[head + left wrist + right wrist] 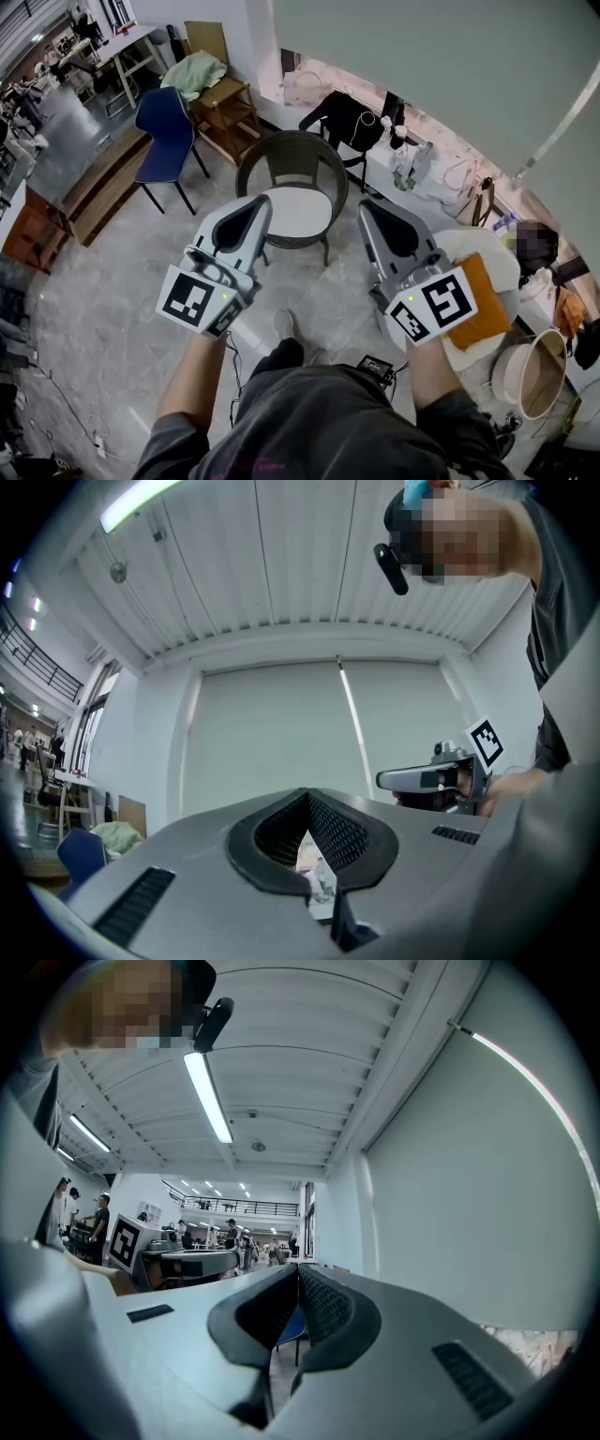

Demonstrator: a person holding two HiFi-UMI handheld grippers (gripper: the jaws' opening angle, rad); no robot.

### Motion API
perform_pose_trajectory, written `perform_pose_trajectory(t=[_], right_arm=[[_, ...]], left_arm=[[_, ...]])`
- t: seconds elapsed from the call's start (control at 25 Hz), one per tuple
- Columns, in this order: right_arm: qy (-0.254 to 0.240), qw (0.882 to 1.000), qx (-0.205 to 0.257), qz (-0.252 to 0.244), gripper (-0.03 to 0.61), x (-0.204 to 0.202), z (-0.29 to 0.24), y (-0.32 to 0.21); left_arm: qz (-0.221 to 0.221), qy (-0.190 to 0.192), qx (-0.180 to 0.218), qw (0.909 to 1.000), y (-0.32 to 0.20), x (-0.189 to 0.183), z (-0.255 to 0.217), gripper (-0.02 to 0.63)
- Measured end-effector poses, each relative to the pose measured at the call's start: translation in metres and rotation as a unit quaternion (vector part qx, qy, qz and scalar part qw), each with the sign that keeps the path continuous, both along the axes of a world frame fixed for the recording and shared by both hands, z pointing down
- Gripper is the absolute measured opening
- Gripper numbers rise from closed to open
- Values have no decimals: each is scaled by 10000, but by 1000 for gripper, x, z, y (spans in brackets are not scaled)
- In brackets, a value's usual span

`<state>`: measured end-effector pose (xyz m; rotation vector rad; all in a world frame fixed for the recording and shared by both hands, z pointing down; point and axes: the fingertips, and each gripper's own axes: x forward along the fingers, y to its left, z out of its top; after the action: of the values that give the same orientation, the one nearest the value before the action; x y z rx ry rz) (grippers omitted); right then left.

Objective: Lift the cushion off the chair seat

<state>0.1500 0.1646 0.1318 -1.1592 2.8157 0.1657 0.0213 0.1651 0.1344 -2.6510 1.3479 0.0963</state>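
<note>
Round white cushion (298, 208) lies flat on the seat of the dark round wicker chair (286, 148) and fills it. Not lifted.

Surroundings, largest first:
- Grey marbled floor (103, 300) all round.
- Wicker chair stands on it straight ahead of me. In the head view it sits between my two tongs.
- Blue plastic chair with black legs (167, 122) to its left, well apart.
- Black jacket (342, 117) draped over another seat, behind and right of the wicker chair.
- Orange cloth (489, 305) on a round white surface (492, 258) at my right.

Left tongs (262, 202): jaws together, nothing between them. In the head view the tip overlaps the wicker chair's front-left rim. Its own view looks out at a pale wall (272, 733), so I read it as held up clear of the cushion.

Right tongs (367, 206): jaws together as well, empty. In the head view the tip sits just right of the wicker chair, apart from the cushion.

Both tongs are held roughly level, side by side.
</note>
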Motion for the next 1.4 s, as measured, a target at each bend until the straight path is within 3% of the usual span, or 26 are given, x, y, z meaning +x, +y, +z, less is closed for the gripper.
perform_pose_trajectory(t=[1.04, 1.4], right_arm=[[197, 9986, -413, 247, 14, -97, 37, -179], [228, 9969, -630, 419, 14, -132, 51, -237]], left_arm=[[224, 263, -338, 9988, -186, -97, 40, 9], [345, 293, -678, 9967, -247, -128, 59, 9]])
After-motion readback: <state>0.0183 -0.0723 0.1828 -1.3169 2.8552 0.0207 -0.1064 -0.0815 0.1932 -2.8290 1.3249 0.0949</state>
